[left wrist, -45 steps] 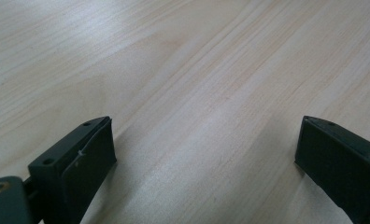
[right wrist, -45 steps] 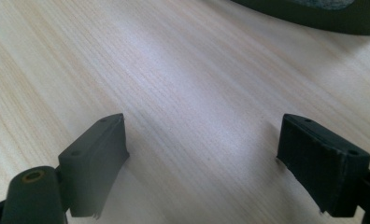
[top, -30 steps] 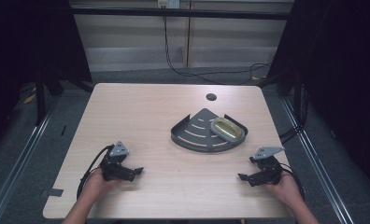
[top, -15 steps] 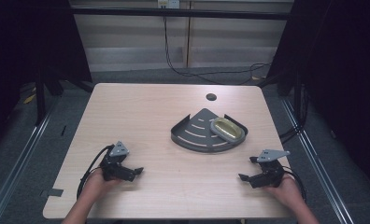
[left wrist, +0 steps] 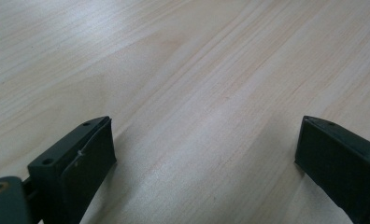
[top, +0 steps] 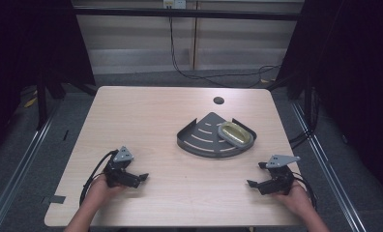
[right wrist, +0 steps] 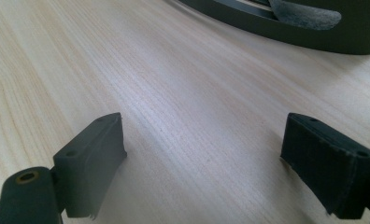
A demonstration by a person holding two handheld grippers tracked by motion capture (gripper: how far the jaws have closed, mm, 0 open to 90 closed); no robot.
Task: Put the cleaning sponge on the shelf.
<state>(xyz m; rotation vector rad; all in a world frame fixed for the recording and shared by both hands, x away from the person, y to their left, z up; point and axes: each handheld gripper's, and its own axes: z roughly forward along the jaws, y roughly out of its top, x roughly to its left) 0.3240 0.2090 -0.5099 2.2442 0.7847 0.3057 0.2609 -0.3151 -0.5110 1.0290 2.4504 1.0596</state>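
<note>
A dark grey fan-shaped tray lies right of the table's middle, and a yellowish oval dish rests on its right part. My left gripper sits low over the near left of the table, pointing right, open with bare wood between its jaws. My right gripper is at the near right, pointing left, also open and holding nothing. The tray's curved wall lies some way ahead of the right gripper's jaws.
The light wooden table has a small round hole near its far edge. Black cables trail from both grippers toward the near edge. Metal rails and dark curtains flank the table.
The right gripper has drifted slightly toward the near edge. The left gripper, the tray and the dish stay where they were.
</note>
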